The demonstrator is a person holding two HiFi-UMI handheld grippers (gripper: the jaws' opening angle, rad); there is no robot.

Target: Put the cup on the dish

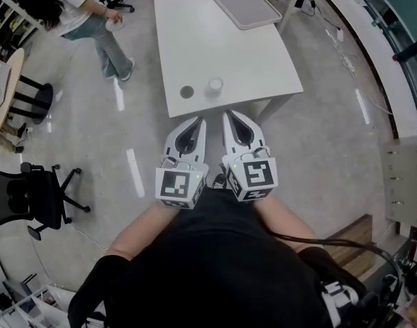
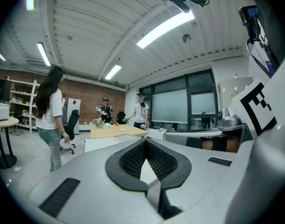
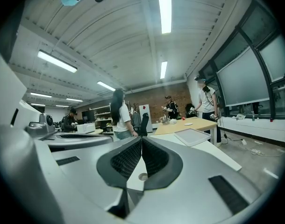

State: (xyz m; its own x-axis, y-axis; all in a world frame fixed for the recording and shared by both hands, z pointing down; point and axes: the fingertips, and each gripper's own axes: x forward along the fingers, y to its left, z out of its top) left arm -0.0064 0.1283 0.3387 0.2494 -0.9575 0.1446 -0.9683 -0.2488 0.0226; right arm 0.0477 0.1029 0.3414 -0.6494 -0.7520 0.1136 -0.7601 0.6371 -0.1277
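I hold both tongs close to my body, side by side over the floor, on my side of the white worktop's near edge. Neither reaches over it.

The left tongs are clenched: in the left gripper view the two dark ribbed pads meet at their tips with nothing between them. The right tongs are clenched the same way, the pads touching at the tip in the right gripper view, and they are empty too.

The cup, small and white, stands on the worktop close to its near edge, about midway along it. The dish, a small dark round disc, lies just to the left of the cup, also by the near edge; the two are apart, not touching.

A pale tray sits at the worktop's far edge, towards the far right corner, well apart from the cup and the dish. Off to the left a person in a white top stands on the floor, and a black office chair stands nearer to me on that side.
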